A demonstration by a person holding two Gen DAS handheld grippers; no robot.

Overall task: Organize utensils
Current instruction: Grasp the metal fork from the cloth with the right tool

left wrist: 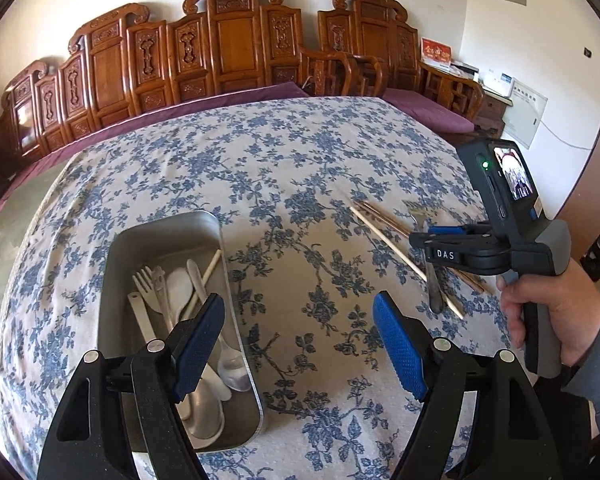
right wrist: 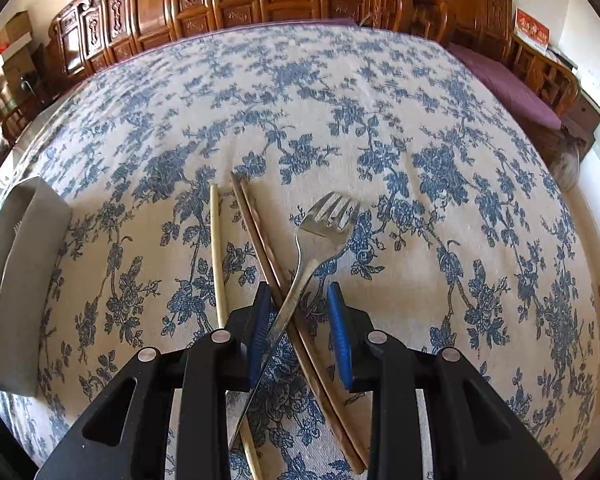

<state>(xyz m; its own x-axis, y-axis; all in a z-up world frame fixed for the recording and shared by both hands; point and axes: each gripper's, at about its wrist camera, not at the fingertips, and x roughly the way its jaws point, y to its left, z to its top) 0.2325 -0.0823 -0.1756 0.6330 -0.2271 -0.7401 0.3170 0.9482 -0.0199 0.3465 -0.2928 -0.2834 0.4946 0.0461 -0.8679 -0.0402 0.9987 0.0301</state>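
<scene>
A metal tray (left wrist: 236,360) sits on the floral tablecloth and holds several white and metal spoons and forks (left wrist: 168,288). My left gripper (left wrist: 300,344) is open and empty, just right of the tray. A metal fork (right wrist: 320,224) lies across a pair of brown chopsticks (right wrist: 260,236), with a pale chopstick (right wrist: 217,248) to their left. My right gripper (right wrist: 300,320) is open, low over the spot where fork and chopsticks cross, with both between its jaws. In the left wrist view the right gripper (left wrist: 420,240) hovers over the fork (left wrist: 434,292).
The tray's outer wall (right wrist: 24,264) shows at the left edge of the right wrist view. Carved wooden benches (left wrist: 228,40) with purple cushions (left wrist: 428,110) stand behind the table. The tablecloth (left wrist: 300,168) spreads wide beyond the utensils.
</scene>
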